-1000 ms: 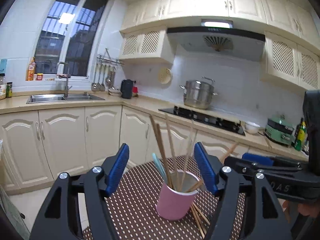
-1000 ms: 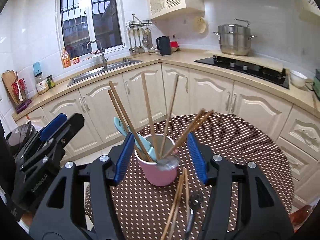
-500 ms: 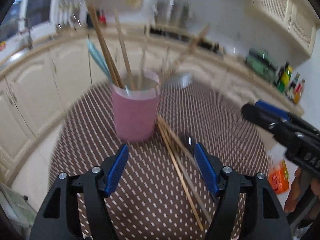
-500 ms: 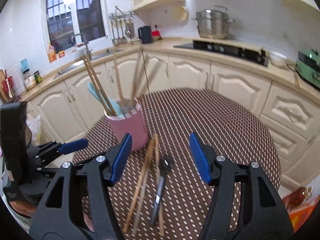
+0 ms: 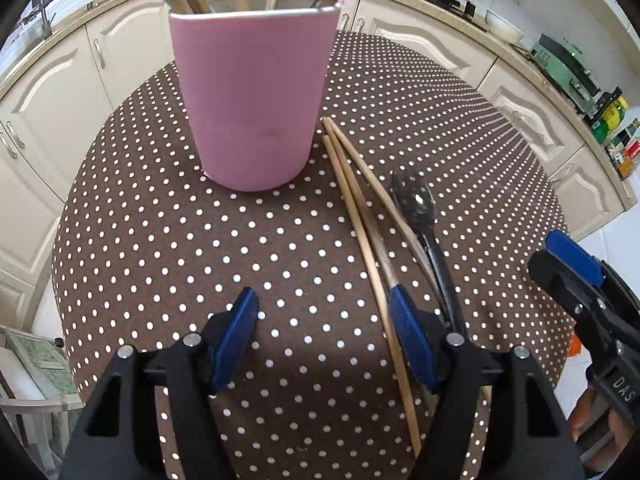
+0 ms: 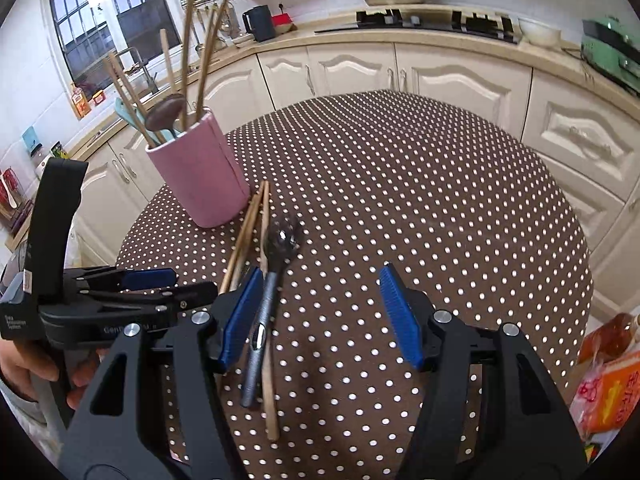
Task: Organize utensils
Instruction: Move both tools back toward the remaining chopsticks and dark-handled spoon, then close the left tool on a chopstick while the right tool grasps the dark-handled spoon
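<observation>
A pink cup (image 5: pixel 252 96) holding several chopsticks and spoons stands on the round dotted table (image 5: pixel 160 240); it also shows in the right wrist view (image 6: pixel 200 176). Loose wooden chopsticks (image 5: pixel 360 224) and a dark metal spoon (image 5: pixel 424 220) lie to the right of the cup. My left gripper (image 5: pixel 322 312) is open and empty, low over the table, its right finger over the chopsticks. My right gripper (image 6: pixel 320 292) is open and empty, with the spoon (image 6: pixel 272 276) and chopsticks (image 6: pixel 248 224) by its left finger.
Cream kitchen cabinets (image 6: pixel 440 80) ring the table, with a stove (image 6: pixel 420 20) and a sink behind. An orange packet (image 6: pixel 608 384) sits off the table's right edge. The right gripper shows at the right of the left wrist view (image 5: pixel 576 280).
Both grippers have dropped and tilted down toward the table. The left one has closed in on the cup and the loose chopsticks. The right one has come over the spoon.
</observation>
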{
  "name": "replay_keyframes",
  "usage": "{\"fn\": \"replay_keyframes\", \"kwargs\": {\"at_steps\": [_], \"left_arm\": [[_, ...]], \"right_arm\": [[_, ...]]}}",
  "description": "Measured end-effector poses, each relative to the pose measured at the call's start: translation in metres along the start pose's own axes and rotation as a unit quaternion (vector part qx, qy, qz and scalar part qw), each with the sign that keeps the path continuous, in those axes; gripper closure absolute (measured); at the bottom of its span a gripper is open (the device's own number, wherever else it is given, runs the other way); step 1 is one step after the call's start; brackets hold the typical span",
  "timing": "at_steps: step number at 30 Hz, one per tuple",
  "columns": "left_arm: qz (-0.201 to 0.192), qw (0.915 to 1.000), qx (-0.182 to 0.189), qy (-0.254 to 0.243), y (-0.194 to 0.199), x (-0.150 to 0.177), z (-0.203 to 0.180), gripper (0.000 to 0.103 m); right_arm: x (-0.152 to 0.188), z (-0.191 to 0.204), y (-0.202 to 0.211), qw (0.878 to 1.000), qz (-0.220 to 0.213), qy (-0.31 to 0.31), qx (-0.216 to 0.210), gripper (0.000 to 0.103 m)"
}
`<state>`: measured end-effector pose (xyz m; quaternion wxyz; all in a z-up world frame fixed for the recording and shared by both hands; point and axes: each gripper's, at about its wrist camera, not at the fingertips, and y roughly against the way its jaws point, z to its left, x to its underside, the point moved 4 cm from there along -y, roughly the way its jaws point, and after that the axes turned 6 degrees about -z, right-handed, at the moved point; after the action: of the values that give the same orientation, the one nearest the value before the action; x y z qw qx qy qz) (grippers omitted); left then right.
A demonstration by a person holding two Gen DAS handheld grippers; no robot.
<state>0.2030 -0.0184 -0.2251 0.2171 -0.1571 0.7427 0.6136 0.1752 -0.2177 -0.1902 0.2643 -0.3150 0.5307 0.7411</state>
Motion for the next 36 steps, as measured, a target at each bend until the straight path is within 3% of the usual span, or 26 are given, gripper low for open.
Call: {"fn": "replay_keyframes", "kwargs": {"at_steps": [12,17,21,26,31,34,36], "left_arm": [[0.0,0.9995,-0.031,-0.008,-0.023,-0.03,-0.011,0.037],[-0.011,0.9996,-0.019,0.017,-0.027,-0.042,-0.007,0.063],[-0.009,0.9992,0.026,0.03,-0.026,-0.042,-0.006,0.091],[-0.005,0.9984,0.048,0.028,-0.017,-0.029,-0.003,0.098],[-0.002,0.9969,0.066,0.041,-0.009,-0.014,0.011,0.098],[0.004,0.9983,0.045,0.036,-0.006,-0.005,0.015,0.099],[0.005,0.9975,0.057,0.042,-0.004,0.001,0.022,0.101]], "right_arm": [[0.006,-0.008,-0.009,1.0,0.018,-0.005,-0.005,0.041],[0.005,-0.005,-0.017,0.999,0.036,-0.002,-0.01,0.041],[0.003,0.007,-0.029,0.998,0.057,0.008,-0.015,0.041],[0.003,0.025,-0.046,0.995,0.088,0.024,-0.026,0.042],[-0.001,0.038,-0.064,0.992,0.119,0.041,-0.027,0.059],[-0.003,0.042,-0.077,0.989,0.139,0.046,-0.028,0.069],[-0.005,0.044,-0.081,0.988,0.142,0.054,-0.024,0.078]]}}
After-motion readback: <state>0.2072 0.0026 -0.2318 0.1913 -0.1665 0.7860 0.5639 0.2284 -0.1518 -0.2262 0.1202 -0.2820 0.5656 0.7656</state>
